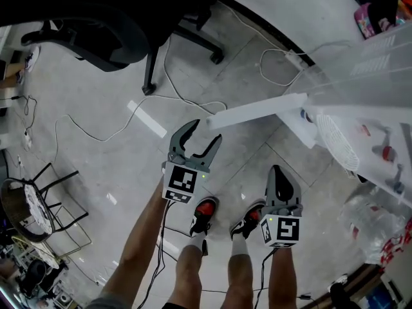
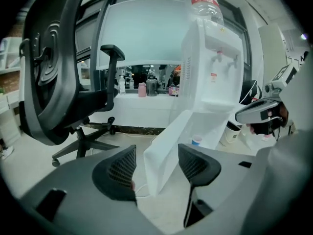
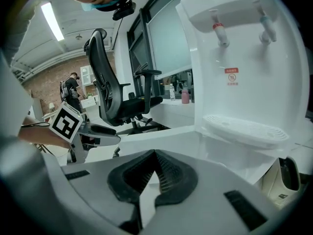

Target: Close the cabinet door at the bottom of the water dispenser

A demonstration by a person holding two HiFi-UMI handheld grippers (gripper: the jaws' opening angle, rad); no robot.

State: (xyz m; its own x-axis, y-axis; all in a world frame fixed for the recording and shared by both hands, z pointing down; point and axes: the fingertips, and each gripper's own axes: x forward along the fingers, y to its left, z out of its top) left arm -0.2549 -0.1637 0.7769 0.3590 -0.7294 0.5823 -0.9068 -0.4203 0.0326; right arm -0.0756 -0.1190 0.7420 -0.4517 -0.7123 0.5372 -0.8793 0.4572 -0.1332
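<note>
The white water dispenser stands at the right of the head view. Its bottom cabinet door stands open, swung out to the left over the floor. My left gripper is open, empty, and just short of the door's free end. In the left gripper view the door's edge shows ahead between the open jaws of my left gripper, apart from both pads. My right gripper is shut on nothing, lower and nearer the dispenser. In the right gripper view its closed jaws point at the door below the dispenser's taps.
A black office chair stands at the back left, with cables trailing over the tiled floor. A wire-framed stool is at the left. Plastic bags lie at the right beside the dispenser. The person's shoes are below the grippers.
</note>
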